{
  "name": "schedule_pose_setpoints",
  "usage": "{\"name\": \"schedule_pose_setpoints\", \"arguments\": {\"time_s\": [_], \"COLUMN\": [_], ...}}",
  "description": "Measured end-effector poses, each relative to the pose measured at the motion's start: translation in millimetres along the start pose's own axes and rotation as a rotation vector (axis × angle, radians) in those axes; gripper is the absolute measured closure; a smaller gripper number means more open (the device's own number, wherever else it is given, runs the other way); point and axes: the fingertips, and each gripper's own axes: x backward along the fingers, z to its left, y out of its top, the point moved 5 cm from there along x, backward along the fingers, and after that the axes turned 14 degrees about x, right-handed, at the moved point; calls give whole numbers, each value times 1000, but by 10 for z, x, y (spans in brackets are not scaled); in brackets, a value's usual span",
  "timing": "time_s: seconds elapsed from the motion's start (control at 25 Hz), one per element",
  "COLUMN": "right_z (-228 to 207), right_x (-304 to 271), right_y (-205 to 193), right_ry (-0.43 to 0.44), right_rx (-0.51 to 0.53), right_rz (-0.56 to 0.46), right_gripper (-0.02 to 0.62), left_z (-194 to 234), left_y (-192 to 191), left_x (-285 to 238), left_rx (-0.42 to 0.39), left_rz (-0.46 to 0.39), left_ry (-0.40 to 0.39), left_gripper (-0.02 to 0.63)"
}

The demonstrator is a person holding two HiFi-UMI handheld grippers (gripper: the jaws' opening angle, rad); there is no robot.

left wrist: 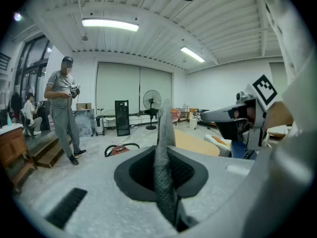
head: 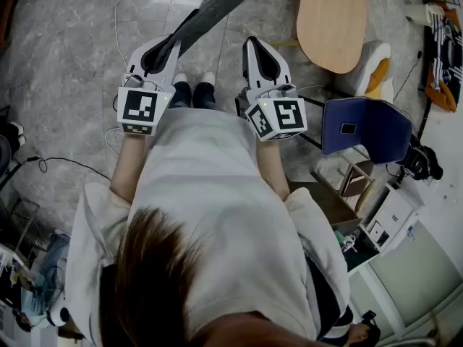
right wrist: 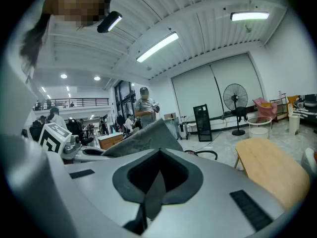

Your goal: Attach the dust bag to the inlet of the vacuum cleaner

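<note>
The dust bag [head: 210,13] is a long strip of dark grey mesh fabric. My left gripper [head: 168,48] is shut on its near end, and the bag sticks out forward and to the right over the floor. In the left gripper view the bag [left wrist: 165,128] stands up between the closed jaws of the left gripper [left wrist: 163,155]. My right gripper [head: 255,43] is level beside it, shut and empty. From the right gripper [right wrist: 159,152] the bag [right wrist: 146,138] shows just to the left. A red machine with a black hose [left wrist: 116,149] lies on the floor ahead; it may be the vacuum cleaner.
A light wooden table [head: 333,16] stands ahead to the right, with a blue chair [head: 365,129] at the right. A person [left wrist: 62,113] stands ahead on the left beside steps. A pedestal fan [left wrist: 151,100] is at the far wall. Cables [head: 65,161] lie on the floor.
</note>
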Motion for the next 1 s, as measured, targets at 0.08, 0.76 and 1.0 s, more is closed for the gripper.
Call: {"name": "schedule_pose_setpoints", "arguments": {"time_s": [0.08,0.76,1.0], "right_z": [-33,-357,-525], "right_x": [18,120,156], "right_y": [4,-19,-59], "right_ry": [1,54,69], "right_rx": [2,5,-17], "right_rz": [-2,-59,-76], "right_gripper": [594,594,592], "left_z": [-46,-302,-376], "left_y": [14,59,52], "left_x": [-24,-221,-288], "left_rx": [0,-26,-24], "left_rz": [-3,-17,-28], "left_ry": [-2,39,74], "left_gripper": [569,569,569]}}
